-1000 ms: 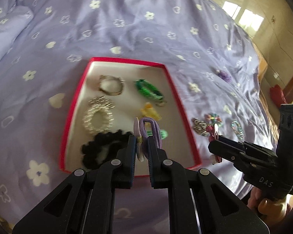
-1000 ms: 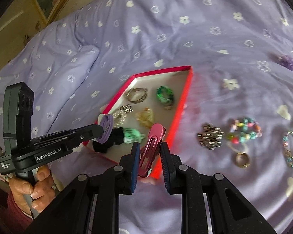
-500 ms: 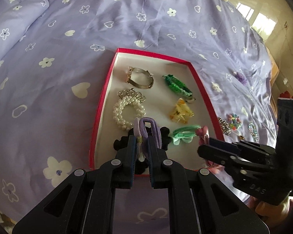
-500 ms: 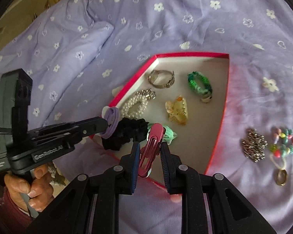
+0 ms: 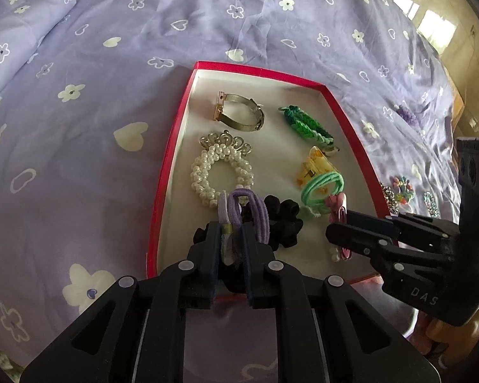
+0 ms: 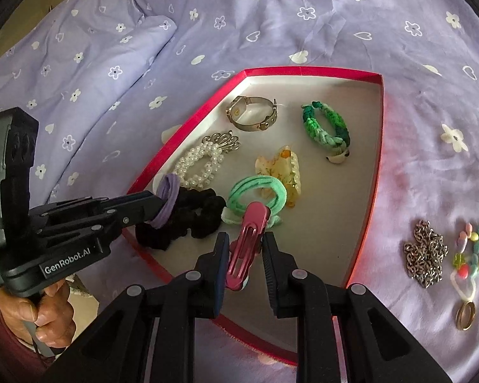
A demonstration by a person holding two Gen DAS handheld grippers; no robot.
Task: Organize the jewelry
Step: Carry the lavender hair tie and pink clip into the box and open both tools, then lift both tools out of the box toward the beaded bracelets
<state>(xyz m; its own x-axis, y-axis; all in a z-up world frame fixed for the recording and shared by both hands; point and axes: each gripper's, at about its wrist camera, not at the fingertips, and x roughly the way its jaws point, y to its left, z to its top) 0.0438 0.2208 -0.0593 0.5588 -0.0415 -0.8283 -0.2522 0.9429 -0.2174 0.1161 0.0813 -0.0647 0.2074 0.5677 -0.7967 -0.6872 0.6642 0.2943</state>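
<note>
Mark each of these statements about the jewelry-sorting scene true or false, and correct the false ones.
1. The left gripper holds a purple hair tie. True.
2. The right gripper is empty. False: it is shut on a pink hair clip.
3. The pearl bracelet lies inside the red box. True.
4. The silver chain is in the box. False: it lies on the bedsheet outside it.
5. The black scrunchie lies on the bedsheet. False: it is in the box.
</note>
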